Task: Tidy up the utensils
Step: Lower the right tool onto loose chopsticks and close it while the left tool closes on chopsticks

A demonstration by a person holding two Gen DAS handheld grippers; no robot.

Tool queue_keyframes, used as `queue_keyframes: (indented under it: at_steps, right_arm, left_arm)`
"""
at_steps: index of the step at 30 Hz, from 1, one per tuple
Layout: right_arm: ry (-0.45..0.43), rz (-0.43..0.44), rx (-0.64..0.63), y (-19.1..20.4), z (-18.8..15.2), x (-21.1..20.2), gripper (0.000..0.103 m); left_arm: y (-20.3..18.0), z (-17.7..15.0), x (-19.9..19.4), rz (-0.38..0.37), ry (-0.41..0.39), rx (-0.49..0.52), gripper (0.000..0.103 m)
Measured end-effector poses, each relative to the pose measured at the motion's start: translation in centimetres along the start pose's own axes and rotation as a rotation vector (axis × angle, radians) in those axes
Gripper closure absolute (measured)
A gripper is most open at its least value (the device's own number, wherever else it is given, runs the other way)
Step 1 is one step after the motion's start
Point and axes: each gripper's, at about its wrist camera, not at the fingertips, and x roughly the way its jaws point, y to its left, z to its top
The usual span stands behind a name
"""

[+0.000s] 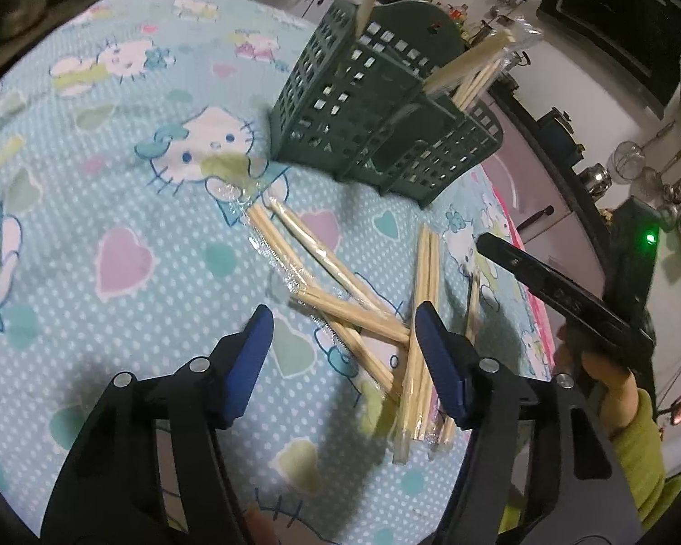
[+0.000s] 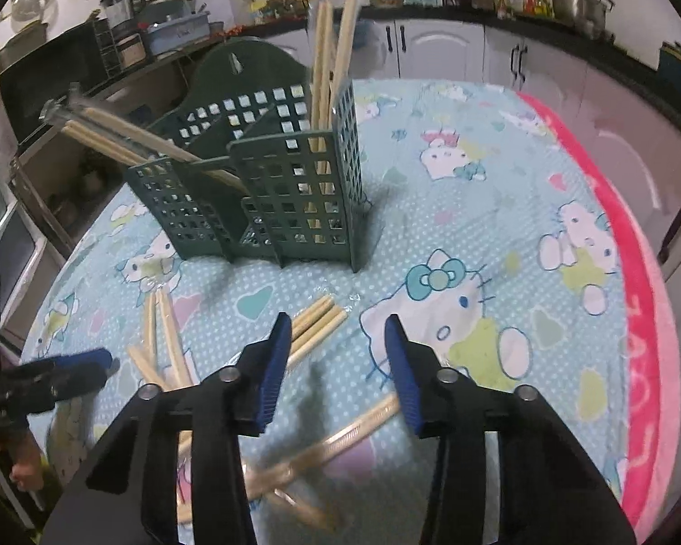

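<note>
We see wrapped chopsticks (image 1: 340,290) crossed on the cloth (image 1: 113,181) before the green holder (image 1: 377,127) | more stand inside it | left gripper (image 1: 340,359) jaws apart above them | right gripper (image 2: 338,363) jaws apart, gripping nothing.

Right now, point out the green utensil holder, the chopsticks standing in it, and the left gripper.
green utensil holder (image 2: 295,190), right wrist view, front lattice wall.
standing chopsticks (image 2: 327,45), right wrist view, upper shafts.
left gripper (image 1: 340,363), left wrist view, between fingertips.
</note>
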Motion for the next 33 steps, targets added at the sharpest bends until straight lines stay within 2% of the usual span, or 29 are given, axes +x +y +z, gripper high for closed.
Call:
queue_keyframes:
  at_steps: [10, 17, 25, 27, 29, 33]
  right_arm:
    - [0.085, 0.003, 0.074, -1.6, 1.6, 4.2, 0.071]
    - [0.115, 0.021, 0.125, -2.2, 2.0, 5.8, 0.074]
    - [0.087, 0.027, 0.170, -2.7, 1.9, 5.5, 0.094]
    - [0.077, 0.024, 0.170, -2.7, 1.9, 5.4, 0.095]
    - [0.058, 0.024, 0.175, -2.6, 1.8, 4.9, 0.096]
    - [0.025, 0.040, 0.190, -2.6, 1.8, 3.6, 0.098]
  left_arm:
    - [1.6, 0.4, 1.3, -0.036, 0.024, -0.093, 0.055]
    - [2.1, 0.8, 1.6, -0.045, 0.021, -0.124, 0.059]
    - [2.3, 1.1, 1.9, -0.037, 0.017, -0.124, 0.075]
    - [2.3, 1.3, 2.1, -0.035, 0.018, -0.124, 0.079]
    - [2.7, 1.3, 2.2, -0.031, 0.016, -0.124, 0.087]
    - [3.2, 1.2, 2.3, -0.045, 0.014, -0.134, 0.090]
